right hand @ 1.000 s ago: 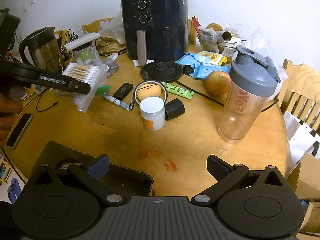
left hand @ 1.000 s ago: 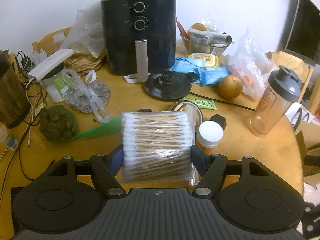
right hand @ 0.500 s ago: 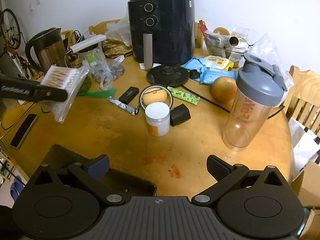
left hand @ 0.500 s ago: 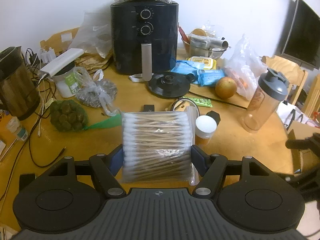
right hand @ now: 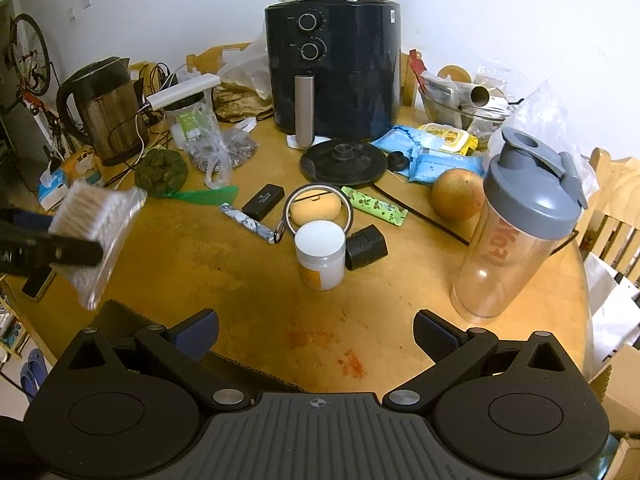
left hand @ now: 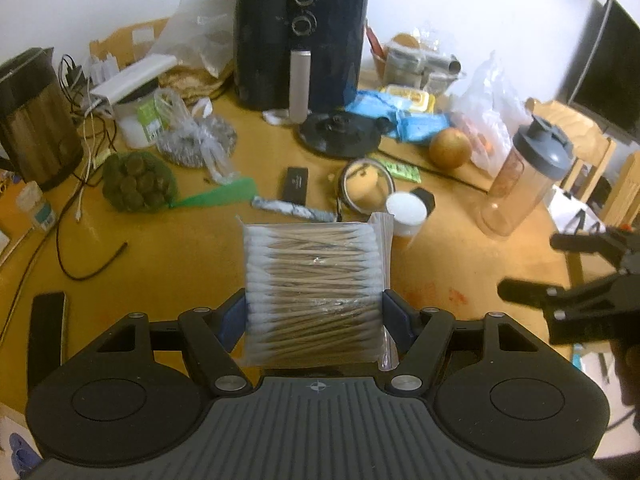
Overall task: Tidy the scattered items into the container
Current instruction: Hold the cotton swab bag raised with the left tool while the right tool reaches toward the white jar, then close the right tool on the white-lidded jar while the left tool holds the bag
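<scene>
A clear bag of cotton swabs (left hand: 314,292) hangs above the wooden table, and my left gripper (left hand: 314,316) is shut on its two sides. In the right wrist view the same bag (right hand: 98,232) floats at the far left, just above the dark cardboard box (right hand: 120,314) at the table's near edge. My right gripper (right hand: 316,332) stands open and empty over the box rim. On the table lie a white-lidded jar (right hand: 320,254), a black adapter (right hand: 366,248), a small black case (right hand: 264,200), a foil-wrapped stick (right hand: 248,218) and a green packet (right hand: 374,210).
A black air fryer (right hand: 334,68) stands at the back and a kettle (right hand: 106,112) at the left with cables. A shaker bottle (right hand: 516,232) and a round fruit (right hand: 458,194) are at the right. A phone (left hand: 48,332) lies near the left edge.
My left gripper has drawn back with the swab bag toward the table's near left edge, closer to the box. The right gripper has stayed about where it was, still open.
</scene>
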Tool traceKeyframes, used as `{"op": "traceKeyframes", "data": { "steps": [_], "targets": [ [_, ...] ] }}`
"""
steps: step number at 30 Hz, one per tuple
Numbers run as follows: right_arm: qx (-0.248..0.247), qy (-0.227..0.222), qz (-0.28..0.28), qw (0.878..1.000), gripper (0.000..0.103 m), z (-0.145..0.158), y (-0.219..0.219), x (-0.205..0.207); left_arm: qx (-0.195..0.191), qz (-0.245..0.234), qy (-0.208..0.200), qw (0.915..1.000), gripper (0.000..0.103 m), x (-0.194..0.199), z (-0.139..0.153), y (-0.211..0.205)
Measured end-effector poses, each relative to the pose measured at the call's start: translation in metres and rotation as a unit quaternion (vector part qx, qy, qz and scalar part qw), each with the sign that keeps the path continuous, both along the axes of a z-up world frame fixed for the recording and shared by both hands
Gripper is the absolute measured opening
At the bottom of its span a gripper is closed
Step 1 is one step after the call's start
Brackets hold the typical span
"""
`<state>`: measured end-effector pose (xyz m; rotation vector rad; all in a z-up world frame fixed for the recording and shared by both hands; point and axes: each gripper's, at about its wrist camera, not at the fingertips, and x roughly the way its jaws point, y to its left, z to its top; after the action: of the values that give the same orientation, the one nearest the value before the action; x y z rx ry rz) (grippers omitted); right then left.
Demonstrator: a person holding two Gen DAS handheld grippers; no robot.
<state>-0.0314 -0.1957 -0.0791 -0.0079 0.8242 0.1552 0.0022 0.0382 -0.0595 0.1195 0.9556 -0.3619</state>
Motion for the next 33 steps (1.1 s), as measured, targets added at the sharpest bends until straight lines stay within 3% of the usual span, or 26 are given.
{"op": "traceKeyframes", "data": {
  "steps": [10, 33],
  "targets": [
    [-0.007, 0.000, 0.018, 1.000, 0.103, -0.006, 0.003, 0.024, 0.003, 0.002, 0.041, 0.9991, 0.069, -0.002, -0.013, 0.006],
    [-0.013, -0.003, 0.034, 0.999, 0.101, -0.037, 0.011, 0.097, -0.006, 0.054, 0.055, 0.9970, 0.069, -0.006, -0.014, 0.045]
  ]
}}
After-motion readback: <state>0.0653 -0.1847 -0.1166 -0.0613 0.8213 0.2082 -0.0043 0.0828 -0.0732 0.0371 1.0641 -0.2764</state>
